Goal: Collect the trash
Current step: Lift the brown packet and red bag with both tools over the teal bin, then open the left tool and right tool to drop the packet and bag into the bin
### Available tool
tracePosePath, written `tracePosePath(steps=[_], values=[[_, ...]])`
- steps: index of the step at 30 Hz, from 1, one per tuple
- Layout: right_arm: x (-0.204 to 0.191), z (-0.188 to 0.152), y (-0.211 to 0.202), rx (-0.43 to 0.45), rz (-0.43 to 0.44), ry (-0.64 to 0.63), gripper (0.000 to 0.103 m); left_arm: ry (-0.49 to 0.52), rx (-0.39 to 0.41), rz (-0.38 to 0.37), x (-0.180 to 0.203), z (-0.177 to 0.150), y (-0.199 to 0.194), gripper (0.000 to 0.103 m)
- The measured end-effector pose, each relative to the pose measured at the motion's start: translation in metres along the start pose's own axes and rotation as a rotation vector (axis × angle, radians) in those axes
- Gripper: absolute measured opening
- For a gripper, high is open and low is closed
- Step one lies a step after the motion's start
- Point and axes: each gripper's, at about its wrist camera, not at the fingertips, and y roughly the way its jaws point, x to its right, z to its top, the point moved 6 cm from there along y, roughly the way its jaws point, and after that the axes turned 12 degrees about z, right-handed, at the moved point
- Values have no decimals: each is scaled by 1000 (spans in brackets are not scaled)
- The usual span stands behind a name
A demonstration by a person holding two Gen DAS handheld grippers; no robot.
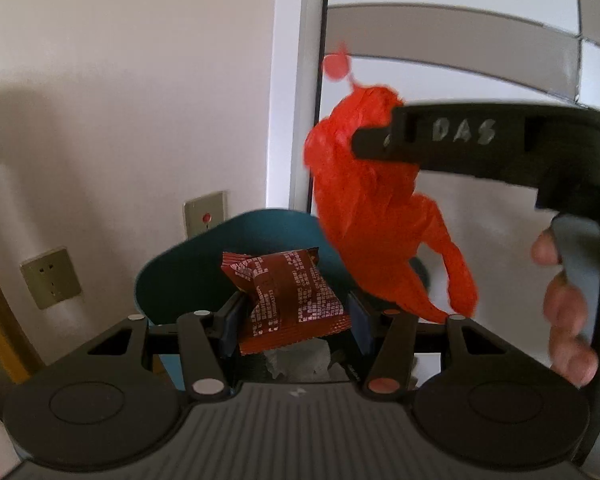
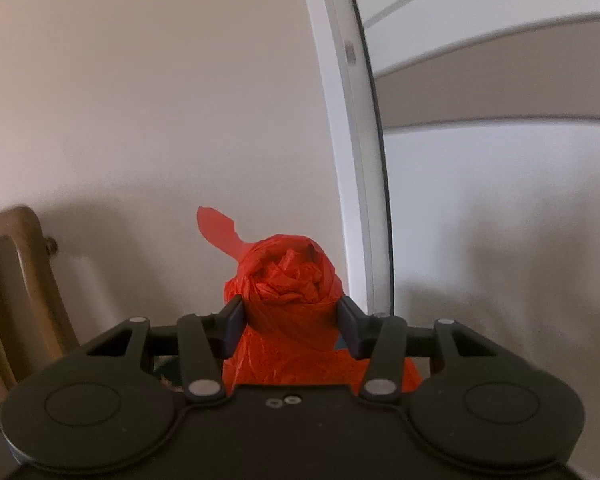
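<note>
Left wrist view: the left tool (image 1: 296, 316) is clamped on a red snack wrapper (image 1: 288, 300), while the orange trash bag (image 1: 376, 216) hangs up and to its right, bunched in the right tool (image 2: 292, 320), mouth not visibly open.

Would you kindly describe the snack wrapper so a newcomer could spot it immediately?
In the left wrist view, start at the teal bin below the white wall. Just before it, the left gripper pinches the wrapper between its jaws. It is dark red foil with white print, unlike the plain orange bag beside it.
</note>
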Motion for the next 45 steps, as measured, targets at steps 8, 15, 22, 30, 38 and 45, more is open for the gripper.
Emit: tracePosePath(steps=[8, 15, 22, 30, 38, 45], values=[[5, -28, 27, -148, -64, -11, 49, 16, -80, 8, 6, -3, 32, 53], [7, -32, 27, -204, -86, -5, 52, 40, -147, 24, 10, -7, 49, 54], [13, -24, 9, -205, -89, 15, 52, 62, -193, 55, 11, -8, 61, 56], [20, -15, -40, -172, -83, 11, 53, -9, -190, 50, 16, -7, 53, 82], [22, -8, -96, -138, -81, 11, 54, -29, -149, 57, 21, 3, 16, 82], [13, -10, -149, -122, -86, 2, 54, -25, -102, 41, 29, 8, -40, 82]])
